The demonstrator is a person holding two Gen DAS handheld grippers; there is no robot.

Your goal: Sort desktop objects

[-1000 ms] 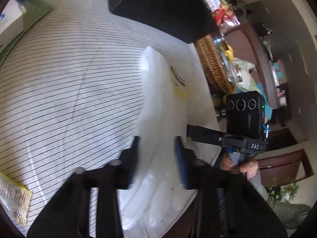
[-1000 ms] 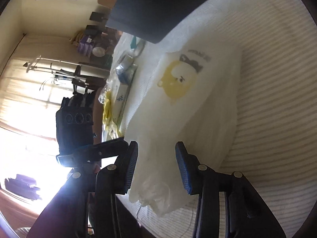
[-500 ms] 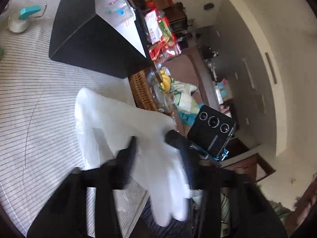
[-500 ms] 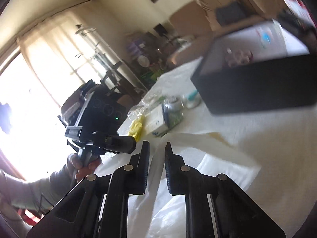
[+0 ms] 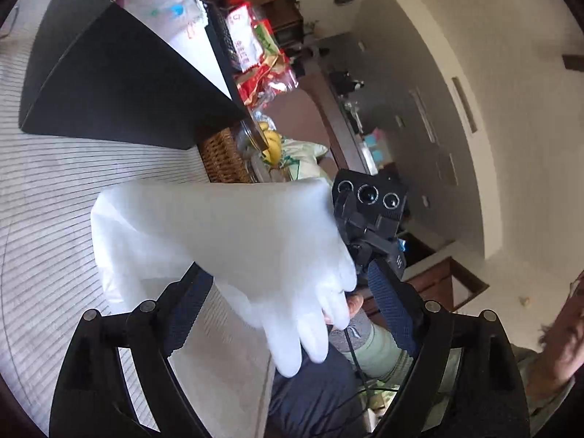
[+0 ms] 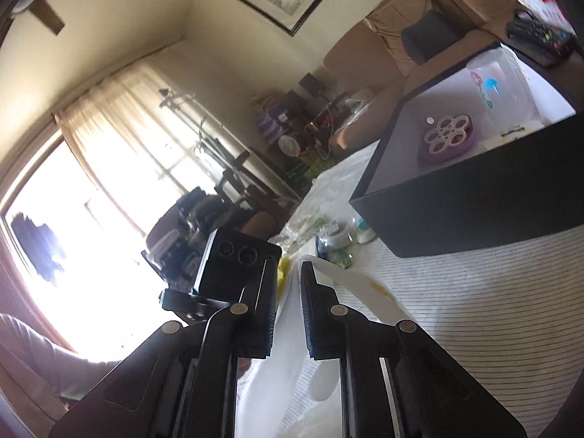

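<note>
A white plastic bag (image 5: 233, 241) with a yellow print hangs lifted off the striped tablecloth (image 5: 43, 219). My right gripper (image 6: 288, 273) is shut on its upper edge; the thin white sheet (image 6: 292, 303) runs between the pads. In the left wrist view the right gripper (image 5: 368, 219) shows at the bag's far corner. My left gripper (image 5: 288, 292) has its jaws opening wide; the bag droops between the fingers (image 5: 189, 299) and the pads do not press it. A black open box (image 6: 474, 211) stands on the table behind, also seen as the black box (image 5: 120, 84).
The box holds a purple and white ring toy (image 6: 445, 138) and a clear packet (image 6: 503, 84). A wicker basket (image 5: 219, 157), bananas (image 5: 272, 144) and snack packs (image 5: 255, 54) lie past the table edge. Small items (image 6: 335, 237) cluster at the table's far end.
The left jaws let go of the bag and spread apart. The right jaws closed on the bag's edge and raised it off the table. Both views swung upward toward the room.
</note>
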